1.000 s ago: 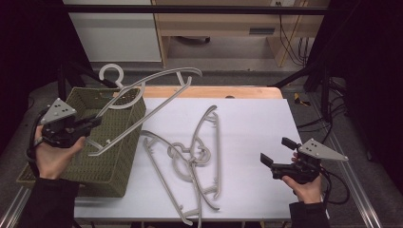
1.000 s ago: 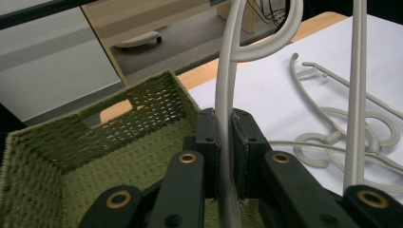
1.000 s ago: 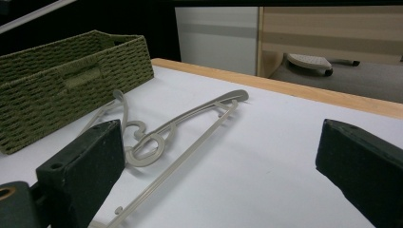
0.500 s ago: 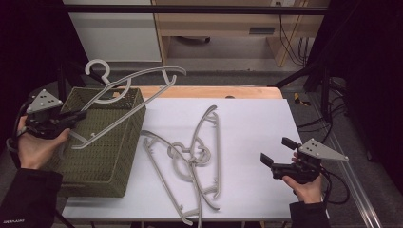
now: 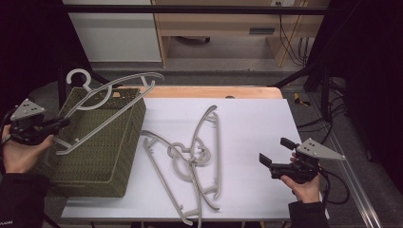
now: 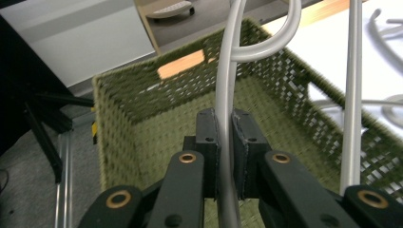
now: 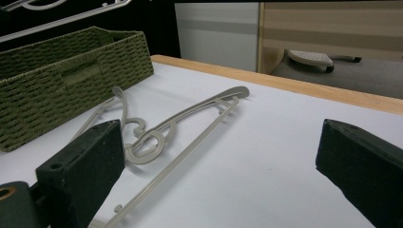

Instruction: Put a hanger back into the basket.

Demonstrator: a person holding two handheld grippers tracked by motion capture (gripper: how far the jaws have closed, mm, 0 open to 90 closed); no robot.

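A grey plastic hanger (image 5: 111,102) hangs tilted above the green woven basket (image 5: 102,156) at the table's left, with its hook (image 5: 78,77) at the far end. My left gripper (image 5: 61,124) is shut on the hanger's lower bar. In the left gripper view the pads (image 6: 208,135) clamp that bar (image 6: 226,80) over the basket's inside (image 6: 157,128). Two more grey hangers (image 5: 192,159) lie crossed on the white table. My right gripper (image 5: 275,150) rests open near the front right, with nothing between its fingers (image 7: 88,159); those hangers (image 7: 190,118) lie ahead of it.
The white tabletop (image 5: 252,123) has a wooden strip (image 5: 214,91) along its far edge. Behind it stand a white cabinet (image 5: 114,33) and a wooden desk (image 5: 228,23). Cables (image 5: 332,185) trail by the right edge. The basket (image 7: 62,71) sits far left in the right gripper view.
My left gripper has carried the hanger leftward and slightly down, so it now hangs over the basket. The right gripper and the two hangers on the table have stayed put.
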